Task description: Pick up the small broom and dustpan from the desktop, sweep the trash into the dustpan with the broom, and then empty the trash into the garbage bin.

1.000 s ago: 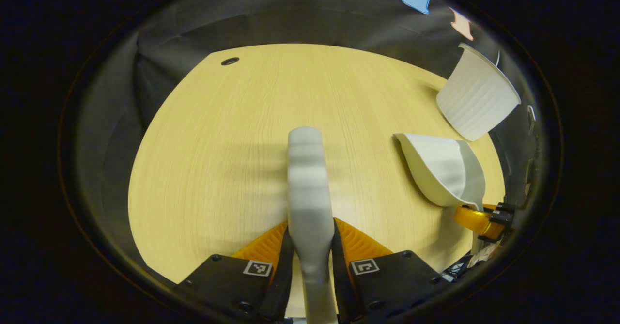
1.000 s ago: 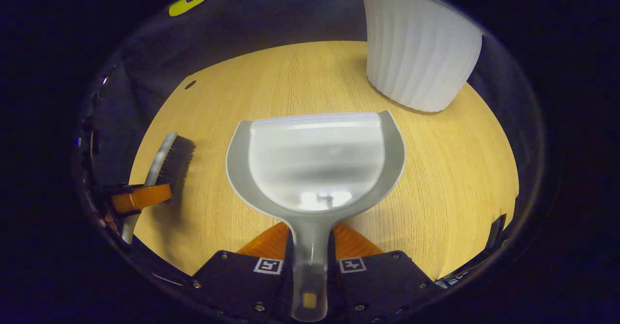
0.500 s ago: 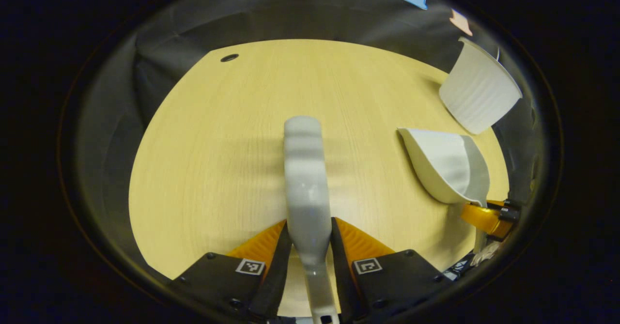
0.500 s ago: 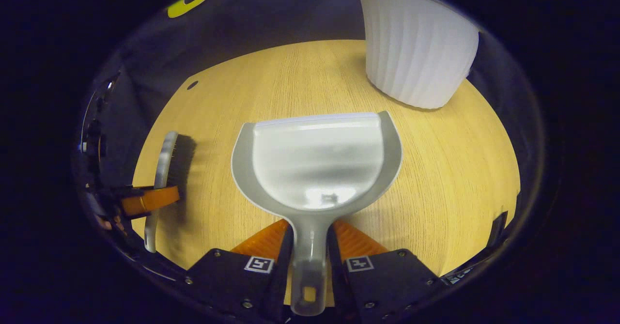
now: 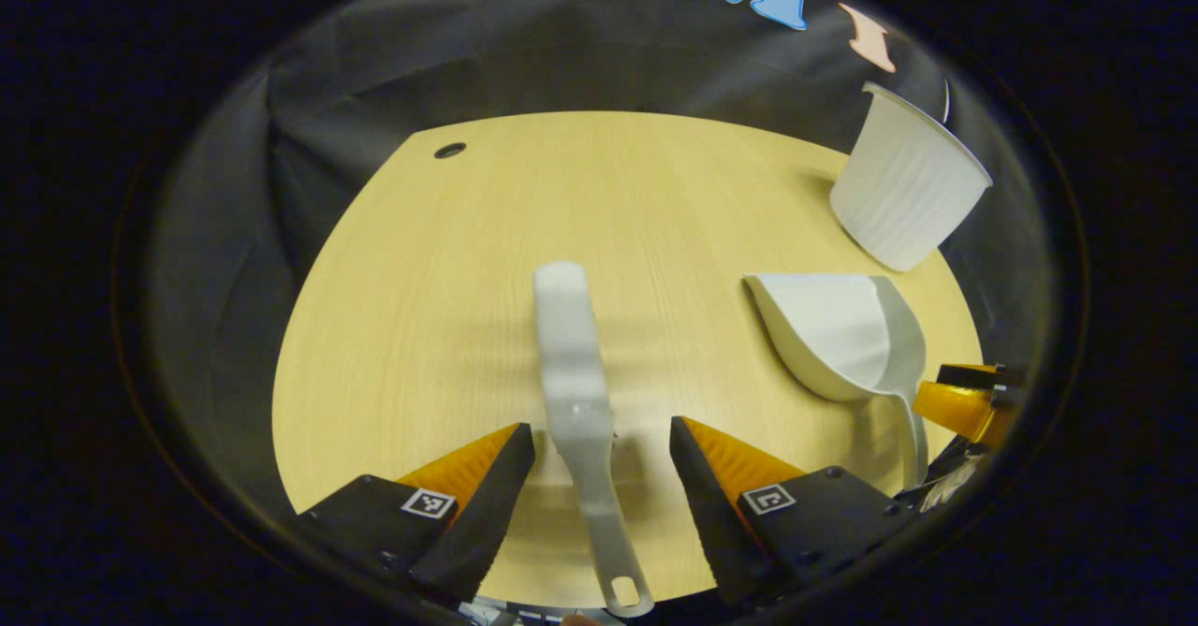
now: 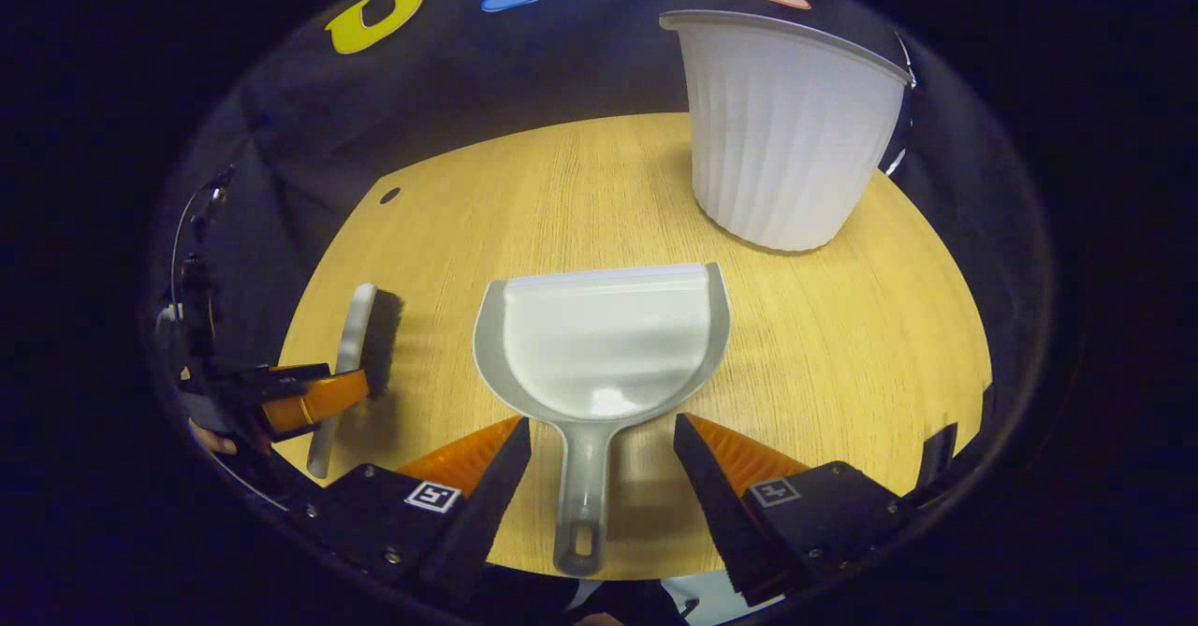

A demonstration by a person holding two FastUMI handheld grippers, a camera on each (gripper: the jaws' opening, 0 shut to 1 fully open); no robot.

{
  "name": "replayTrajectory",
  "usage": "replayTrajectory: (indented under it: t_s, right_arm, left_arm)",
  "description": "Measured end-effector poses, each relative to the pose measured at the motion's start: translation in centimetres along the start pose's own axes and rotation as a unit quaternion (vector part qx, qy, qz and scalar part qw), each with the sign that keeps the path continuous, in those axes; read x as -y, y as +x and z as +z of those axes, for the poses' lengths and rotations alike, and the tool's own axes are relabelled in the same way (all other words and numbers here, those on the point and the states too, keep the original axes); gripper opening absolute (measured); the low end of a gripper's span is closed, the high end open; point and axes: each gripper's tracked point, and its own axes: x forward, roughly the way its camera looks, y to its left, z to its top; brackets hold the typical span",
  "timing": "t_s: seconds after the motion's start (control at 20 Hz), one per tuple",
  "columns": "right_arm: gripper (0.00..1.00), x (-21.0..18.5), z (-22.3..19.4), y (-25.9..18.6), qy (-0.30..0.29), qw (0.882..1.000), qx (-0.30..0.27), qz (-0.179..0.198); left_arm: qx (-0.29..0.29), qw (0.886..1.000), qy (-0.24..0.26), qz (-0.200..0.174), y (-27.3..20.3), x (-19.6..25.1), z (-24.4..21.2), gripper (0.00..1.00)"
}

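Broom (image 5: pixel 573 392) and dustpan (image 6: pixel 599 355) are seen lying flat on the wooden worktop (image 5: pixel 421 308), each between the spread fingers of its own tool and touched by neither. In the left gripper view, the left tool (image 5: pixel 599 476) is held wide apart at 6 o'clock, with clear gaps on both sides of the broom's grey handle, which runs from 6 o'clock toward the centre. In that view the dustpan (image 5: pixel 842 336) is placed at 3 o'clock, and the white ribbed garbage bin (image 5: pixel 903 181) stands upright at 2 o'clock, near the far edge of the worktop. In the right gripper view, the right tool (image 6: pixel 599 481) is likewise spread at 6 o'clock, the dustpan's handle lying free between its fingers and the pan's open mouth turned toward 12 o'clock. The garbage bin (image 6: pixel 781 130) is found at 1 o'clock, apart from the dustpan. The broom (image 6: pixel 360 345) is shown at 9 o'clock, bristles facing the dustpan, with the left tool (image 6: pixel 299 397) beside its handle. A small dark hole (image 5: pixel 450 151) is seen in the worktop at 11 o'clock in the left gripper view.
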Motion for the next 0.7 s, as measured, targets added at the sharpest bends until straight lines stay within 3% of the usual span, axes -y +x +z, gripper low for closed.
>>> replayTrajectory:
  t_s: [0.35, 0.7]
  right_arm:
    - [0.95, -0.8, 1.2, -3.6, -0.034, 0.993, 0.112, -0.014]
    - [0.96, -2.8, 1.1, -6.1, -0.101, 0.969, 0.223, -0.02]
  left_arm:
    - [0.119, 0.993, -0.001, 0.006, -5.2, 1.4, 5.4, 0.96]
    - [0.233, 0.972, -0.033, 0.01, -10.7, 2.4, 8.5, 0.96]
